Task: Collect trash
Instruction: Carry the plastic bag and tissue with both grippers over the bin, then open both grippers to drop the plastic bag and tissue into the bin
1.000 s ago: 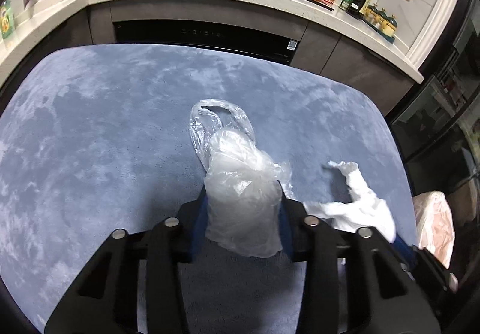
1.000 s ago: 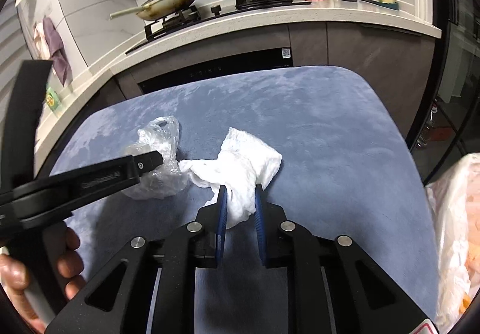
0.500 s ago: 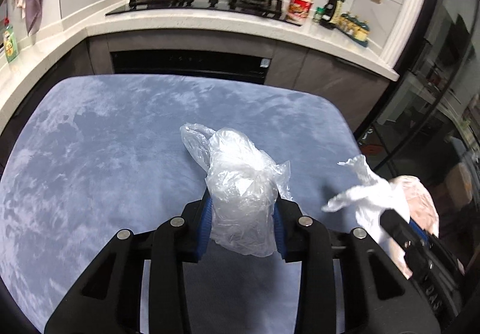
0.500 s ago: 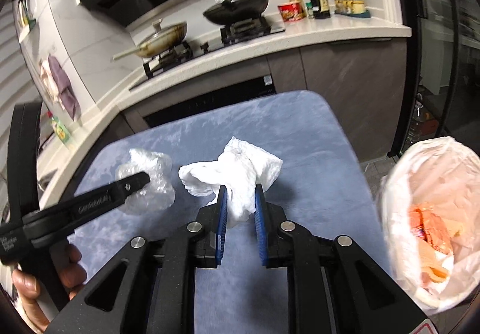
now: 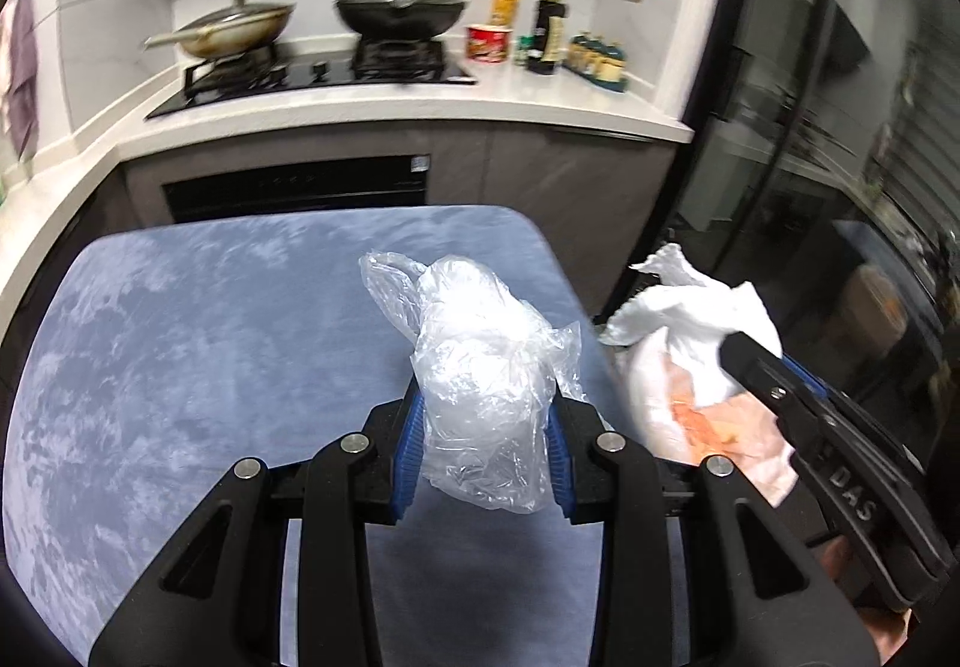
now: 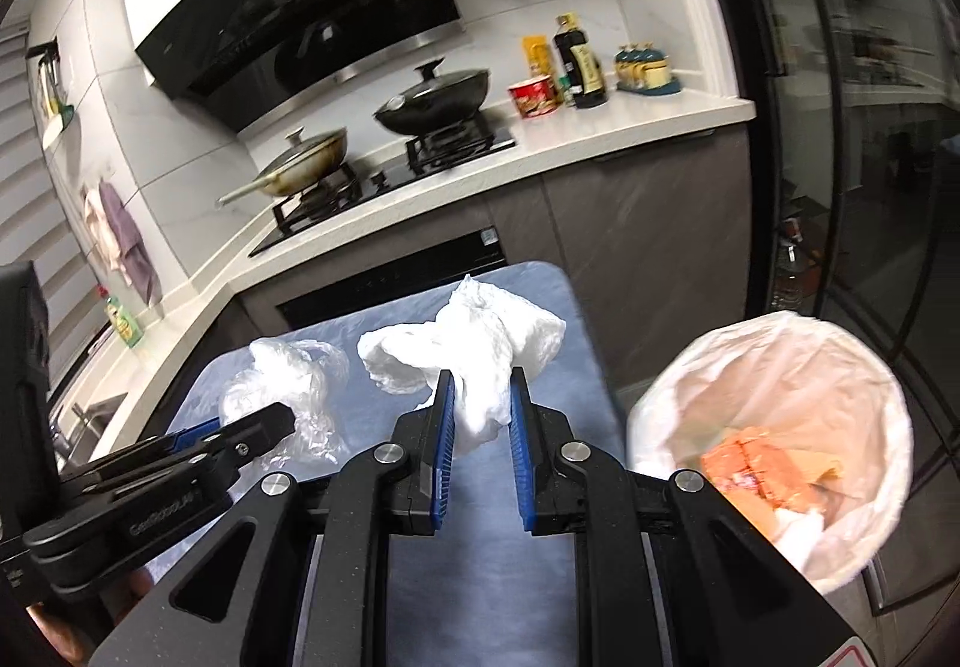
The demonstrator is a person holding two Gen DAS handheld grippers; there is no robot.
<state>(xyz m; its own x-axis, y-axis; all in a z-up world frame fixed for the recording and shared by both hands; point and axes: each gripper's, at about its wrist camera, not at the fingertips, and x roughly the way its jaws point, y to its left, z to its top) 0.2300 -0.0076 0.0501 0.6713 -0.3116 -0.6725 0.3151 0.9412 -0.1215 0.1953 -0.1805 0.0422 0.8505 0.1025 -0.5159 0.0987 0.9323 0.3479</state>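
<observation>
My left gripper has its jaws clamped on a crumpled clear bag, held up off the blue counter. My right gripper has its jaws closed on a wad of white tissue, also clear of the counter. Just right of the counter's edge I see the bin, lined with a white bag, with orange scraps inside. The tissue hangs near its rim.

Blue tabletop lies bare — the lined bin gapes just beside its right edge, mouth unobstructed
</observation>
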